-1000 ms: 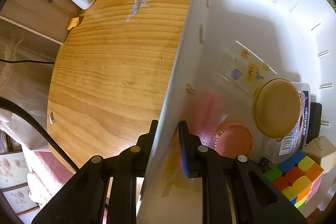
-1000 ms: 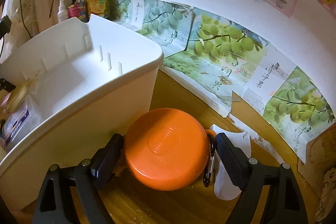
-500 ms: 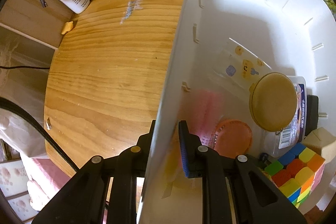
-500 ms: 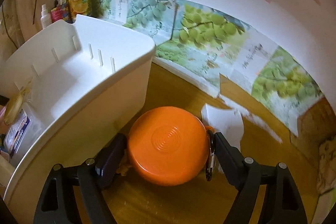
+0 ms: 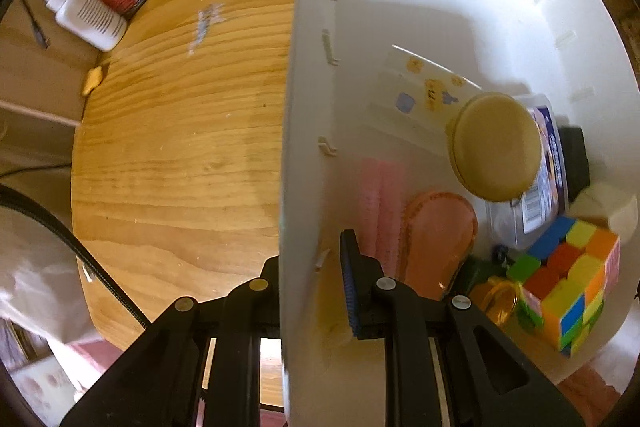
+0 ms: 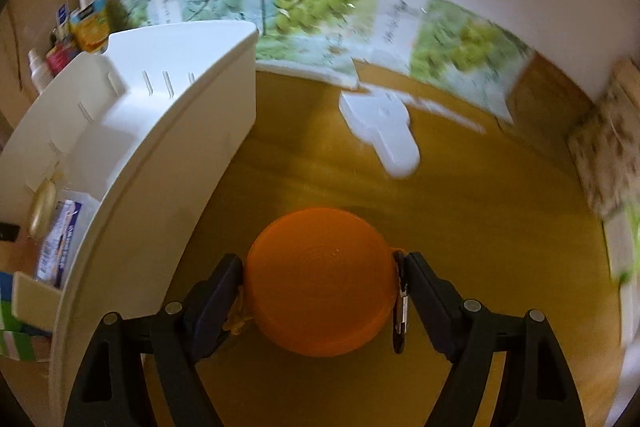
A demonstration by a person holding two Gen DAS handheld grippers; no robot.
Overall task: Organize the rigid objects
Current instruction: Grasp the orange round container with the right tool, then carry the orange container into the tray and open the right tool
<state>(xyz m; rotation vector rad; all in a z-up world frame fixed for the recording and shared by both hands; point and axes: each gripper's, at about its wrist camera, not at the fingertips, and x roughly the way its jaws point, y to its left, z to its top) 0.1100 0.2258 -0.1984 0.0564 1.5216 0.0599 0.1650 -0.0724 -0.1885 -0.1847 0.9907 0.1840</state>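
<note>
L tongs (image 5: 312, 279) pinched on the white bin (image 5: 400, 7) wall, bottom centre of frame, one finger outside, one inside. Inside the bin, right half: colour cube (image 5: 568, 275) lower right, tan round lid (image 5: 496, 147) mid-right, pink-orange disc (image 5: 436, 243) by my inner finger. Wood table (image 5: 180, 155) fills the left, white bottle (image 5: 86, 15) upper left. R tongs (image 6: 322, 287) clamped on the orange round container (image 6: 320, 279), bottom centre, above the table, bin (image 6: 160, 131) to the left. Flat white piece (image 6: 384, 127) upper centre.
</note>
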